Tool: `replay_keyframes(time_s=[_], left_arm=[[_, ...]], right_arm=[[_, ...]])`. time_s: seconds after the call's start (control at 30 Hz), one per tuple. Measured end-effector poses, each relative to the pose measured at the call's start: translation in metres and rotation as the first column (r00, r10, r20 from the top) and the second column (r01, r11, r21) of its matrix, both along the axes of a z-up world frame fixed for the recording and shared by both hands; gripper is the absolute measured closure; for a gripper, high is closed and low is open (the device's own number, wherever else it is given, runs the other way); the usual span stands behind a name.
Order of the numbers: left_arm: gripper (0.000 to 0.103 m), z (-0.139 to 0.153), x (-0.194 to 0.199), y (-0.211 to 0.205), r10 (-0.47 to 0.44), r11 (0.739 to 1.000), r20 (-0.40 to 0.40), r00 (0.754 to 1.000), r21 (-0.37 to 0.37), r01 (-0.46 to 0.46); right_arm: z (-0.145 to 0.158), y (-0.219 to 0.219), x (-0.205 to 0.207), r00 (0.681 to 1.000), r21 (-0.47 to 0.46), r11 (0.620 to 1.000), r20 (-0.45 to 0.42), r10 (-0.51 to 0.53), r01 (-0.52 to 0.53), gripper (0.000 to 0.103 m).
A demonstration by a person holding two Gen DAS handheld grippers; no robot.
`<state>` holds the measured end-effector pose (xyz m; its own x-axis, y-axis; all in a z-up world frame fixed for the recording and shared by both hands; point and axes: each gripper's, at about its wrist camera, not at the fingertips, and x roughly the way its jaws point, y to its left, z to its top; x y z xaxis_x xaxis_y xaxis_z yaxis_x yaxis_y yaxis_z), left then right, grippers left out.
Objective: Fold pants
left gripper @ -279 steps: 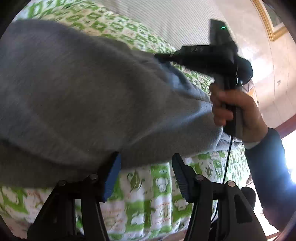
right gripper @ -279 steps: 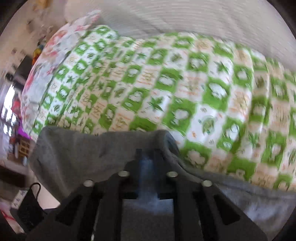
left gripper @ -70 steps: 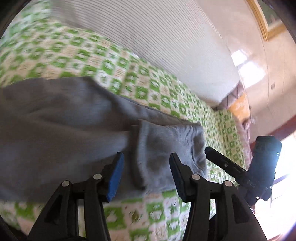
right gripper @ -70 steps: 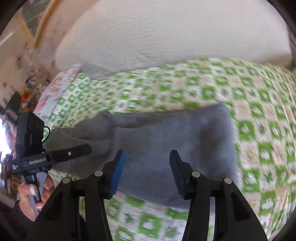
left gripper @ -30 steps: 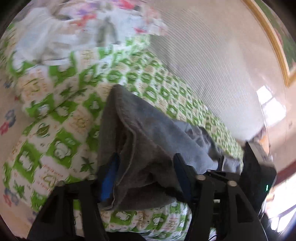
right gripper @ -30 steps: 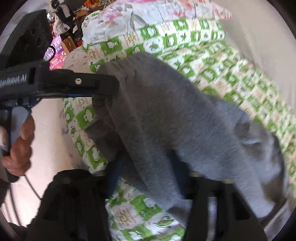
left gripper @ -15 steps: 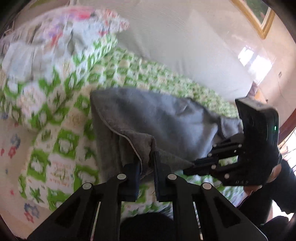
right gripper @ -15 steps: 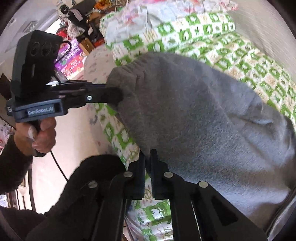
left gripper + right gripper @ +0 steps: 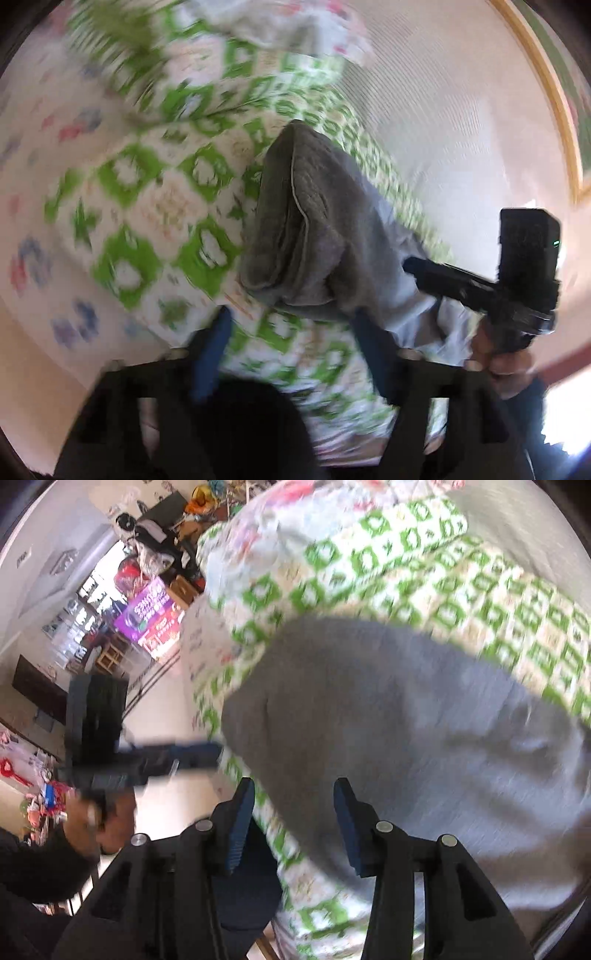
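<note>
Jaws newly opened, clear of pants [image 9: 314,236].

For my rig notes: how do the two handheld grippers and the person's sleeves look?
Each gripper, left gripper and right gripper, has black angular fingers with silver rivets and blue pads. Seen from the other, each is a black pistol-grip body topped by a black box. The sleeves are dark.

I'm seeing my right gripper [image 9: 291,823] as black angular arms carrying blue ridged pads [image 9: 239,829] and round silver screws [image 9: 204,825]. My left gripper [image 9: 291,332] is showing the same blurred black-and-blue build. A dark sleeve [image 9: 528,402] is covering my wrist.
</note>
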<state>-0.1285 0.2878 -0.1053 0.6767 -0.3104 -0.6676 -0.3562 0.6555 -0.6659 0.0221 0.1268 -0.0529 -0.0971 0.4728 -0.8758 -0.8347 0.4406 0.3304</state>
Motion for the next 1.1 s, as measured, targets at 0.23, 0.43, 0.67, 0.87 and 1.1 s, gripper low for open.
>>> replay_keyframes(time_s=[0.23, 0.43, 0.67, 0.87, 1.1], left_arm=[[0.022, -0.025, 0.013, -0.012, 0.159, 0.960, -0.087, 0.983, -0.218, -0.175], [0.022, -0.030, 0.025, -0.015, 0.211, 0.954, -0.119, 0.970, -0.193, -0.231], [0.022, -0.043, 0.021, -0.005, 0.275, 0.923, -0.125, 0.953, -0.242, -0.298], [0.019, -0.053, 0.019, -0.011, 0.350, 0.894, -0.130, 0.928, -0.248, -0.372], [0.017, -0.056, 0.026, -0.015, 0.380, 0.893, -0.135, 0.915, -0.204, -0.401]], right_arm=[[0.011, 0.058, 0.048, 0.998, -0.029, 1.000, 0.067, 0.011, -0.009, 0.046], [-0.001, 0.103, 0.058, 0.993, -0.075, 0.996, 0.095, 0.064, -0.057, 0.045], [-0.018, 0.131, 0.051, 0.980, -0.115, 0.983, 0.120, 0.156, -0.142, 0.045], [-0.035, 0.161, 0.038, 0.924, -0.230, 0.932, 0.201, 0.326, -0.278, 0.043], [-0.069, 0.176, 0.056, 0.934, -0.291, 0.920, 0.161, 0.319, -0.264, 0.034]])
